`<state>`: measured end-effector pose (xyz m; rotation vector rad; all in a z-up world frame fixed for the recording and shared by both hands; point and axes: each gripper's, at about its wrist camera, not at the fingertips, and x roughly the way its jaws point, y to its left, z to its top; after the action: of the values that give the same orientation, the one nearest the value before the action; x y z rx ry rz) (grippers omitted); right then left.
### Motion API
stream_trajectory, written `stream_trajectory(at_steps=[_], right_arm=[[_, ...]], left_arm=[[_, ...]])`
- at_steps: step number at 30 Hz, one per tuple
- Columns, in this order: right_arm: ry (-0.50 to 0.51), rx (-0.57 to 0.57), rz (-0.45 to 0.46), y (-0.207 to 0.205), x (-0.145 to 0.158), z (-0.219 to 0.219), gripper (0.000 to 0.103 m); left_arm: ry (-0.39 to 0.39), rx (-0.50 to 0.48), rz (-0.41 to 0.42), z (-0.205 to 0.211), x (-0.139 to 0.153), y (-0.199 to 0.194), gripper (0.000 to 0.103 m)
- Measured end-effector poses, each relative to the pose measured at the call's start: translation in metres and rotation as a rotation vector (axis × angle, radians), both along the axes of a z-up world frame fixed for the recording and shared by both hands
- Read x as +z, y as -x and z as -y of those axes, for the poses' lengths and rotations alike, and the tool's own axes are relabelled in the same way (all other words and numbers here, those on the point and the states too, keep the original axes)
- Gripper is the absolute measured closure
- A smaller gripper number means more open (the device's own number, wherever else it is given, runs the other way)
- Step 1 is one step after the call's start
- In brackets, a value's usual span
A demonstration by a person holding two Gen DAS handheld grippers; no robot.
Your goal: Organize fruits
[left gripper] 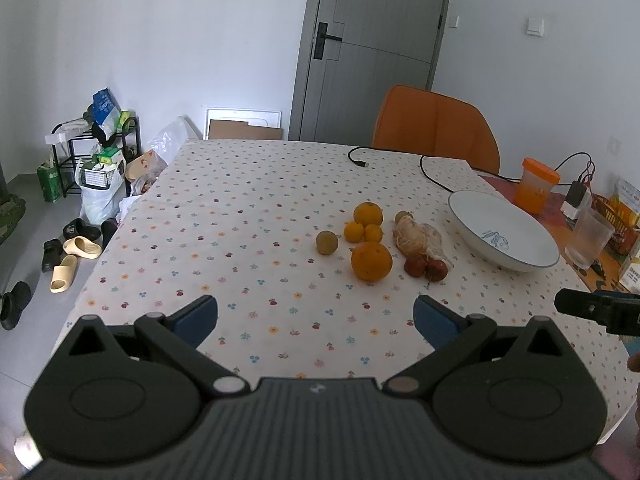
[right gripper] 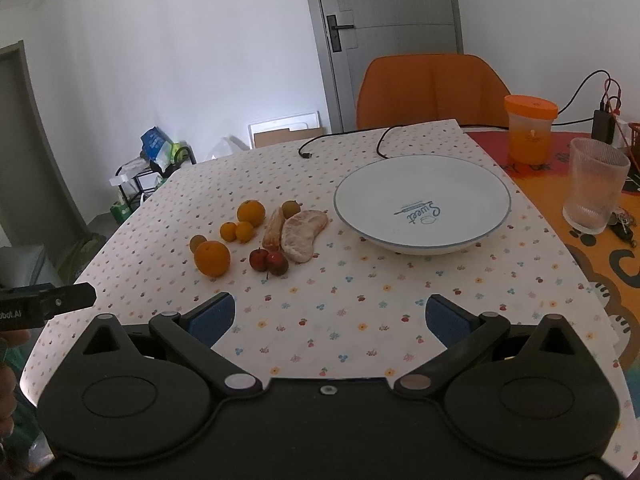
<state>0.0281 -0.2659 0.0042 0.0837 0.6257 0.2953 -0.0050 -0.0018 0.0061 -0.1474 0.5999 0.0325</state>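
Nothing had yet gone into the wide white plate with a blue rim (right gripper: 420,184); it sat bare on the flower-dotted white tablecloth (right gripper: 360,312), so the sorting looked unstarted, as far as the views could tell; the left gripper (left gripper: 315,320) hung above the near edge of the cloth with its blue-padded jaws spread wide and holding nothing; the right gripper (right gripper: 331,318) did likewise, jaws apart and empty; all the fruit lay in one loose cluster to the left of the plate, near it but apart from it; a large round orange (right gripper: 212,258) sat nearest the grippers, a second orange (right gripper: 251,213) lay farther back, and two small tangerines (right gripper: 237,231) touched each other between them; two small red apples (right gripper: 269,261) lay side by side just beside two peeled pale pomelo segments (right gripper: 302,234); two dull green-brown round fruits (left gripper: 327,242) sat at the fringes of the cluster; every piece remained to be moved, presumably into the plate.
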Motion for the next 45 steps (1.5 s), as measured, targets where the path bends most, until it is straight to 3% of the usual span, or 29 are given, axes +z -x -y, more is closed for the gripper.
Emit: stream_trajectory(at_steps=[13,29,45], right_arm=[[-0.014,-0.008,-0.008,-0.005,-0.005,0.001,0.000],[0.015,0.067,0.043,-0.040,-0.006,-0.025,0.000],[-0.055,0.092,0.013,-0.075,-0.031,-0.031,0.000]], left_arm=[[-0.008,0.011,0.004,-0.005,0.000,-0.003,0.000],[-0.024,0.005,0.047,-0.007,0.005,-0.027,0.000],[0.008,-0.010,0.091,0.002,-0.009,-0.055,0.002]])
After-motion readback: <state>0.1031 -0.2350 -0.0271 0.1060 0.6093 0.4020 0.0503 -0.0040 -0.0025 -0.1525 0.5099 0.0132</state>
